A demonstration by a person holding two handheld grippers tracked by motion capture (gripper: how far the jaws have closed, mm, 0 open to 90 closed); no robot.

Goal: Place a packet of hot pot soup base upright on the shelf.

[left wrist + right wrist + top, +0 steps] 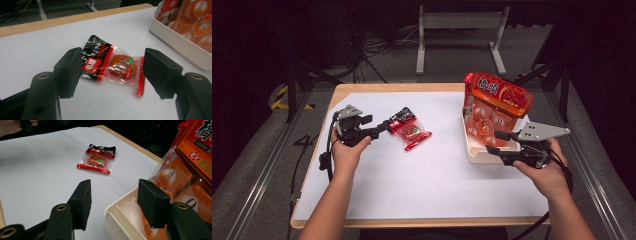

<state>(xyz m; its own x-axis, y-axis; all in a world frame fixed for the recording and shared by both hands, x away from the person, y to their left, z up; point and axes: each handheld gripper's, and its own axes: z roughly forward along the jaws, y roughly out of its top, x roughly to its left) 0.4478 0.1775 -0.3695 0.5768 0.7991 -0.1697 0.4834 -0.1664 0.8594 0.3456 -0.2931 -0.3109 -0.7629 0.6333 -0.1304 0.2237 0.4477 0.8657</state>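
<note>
The snack packet [410, 128] lies flat on the white worktop [422, 180], at 3 o'clock of the left claw [387, 124], whose released jaws flank it. The right claw [498, 144], also released, straddles the near wall of the cream tray [474, 152], which holds an orange bag [497, 107].

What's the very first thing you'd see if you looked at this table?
The big orange-red snack bag jumps out first, standing in a white bin on the table's right side, with round orange packs showing through its clear front. Next comes the small red and black snack packet lying flat on the white sheet, left of the middle. The left hand-held gripper is open with a jaw on each side of that packet, and the right hand-held gripper is open astride the bin's rim.
</note>
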